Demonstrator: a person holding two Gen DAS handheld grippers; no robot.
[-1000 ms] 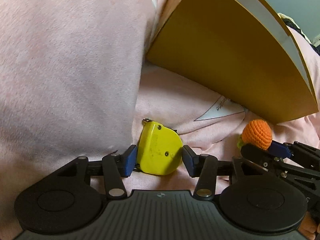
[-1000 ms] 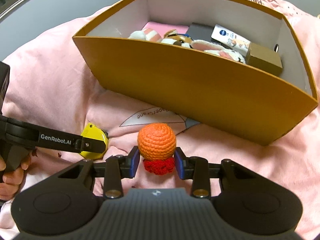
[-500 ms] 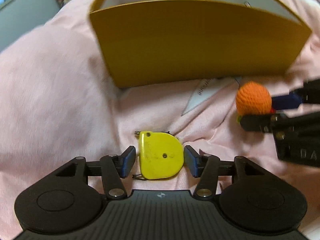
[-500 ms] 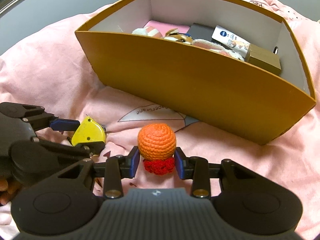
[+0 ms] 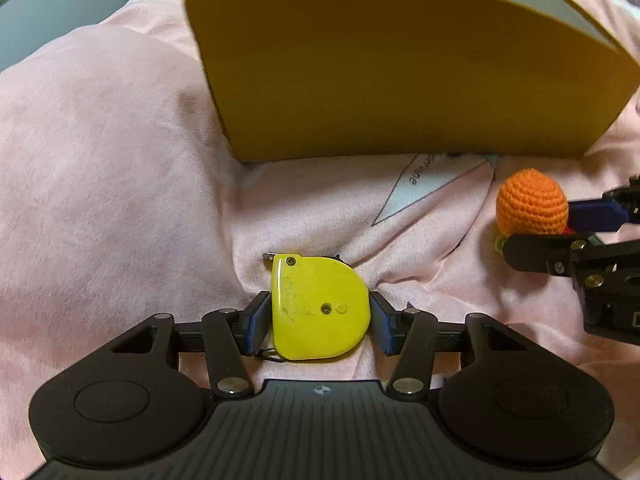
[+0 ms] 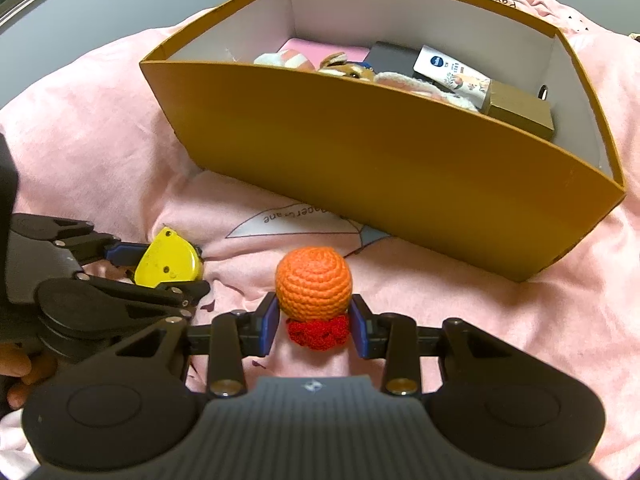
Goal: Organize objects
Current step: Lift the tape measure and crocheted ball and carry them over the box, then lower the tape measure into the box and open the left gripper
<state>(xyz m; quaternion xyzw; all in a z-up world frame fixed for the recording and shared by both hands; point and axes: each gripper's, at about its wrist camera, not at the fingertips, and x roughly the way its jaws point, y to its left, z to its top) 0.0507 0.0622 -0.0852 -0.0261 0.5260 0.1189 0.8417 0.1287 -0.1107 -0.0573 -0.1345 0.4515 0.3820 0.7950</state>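
Yellow tape measure [image 5: 318, 310]: on pink blanket [image 5: 100, 184] before the cardboard box [image 5: 400, 72]. Hard, smooth, likely slippery; take by flat sides. Left gripper [image 5: 318, 320] fingers closing, pads meeting it. Orange crochet toy [image 6: 314, 284]: soft, light; right gripper [image 6: 314, 326] clenched on it.

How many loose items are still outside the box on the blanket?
2. The yellow tape measure lies between the closing left claw's pads; the orange crochet ball sits in the right claw. More could be hidden behind the box.
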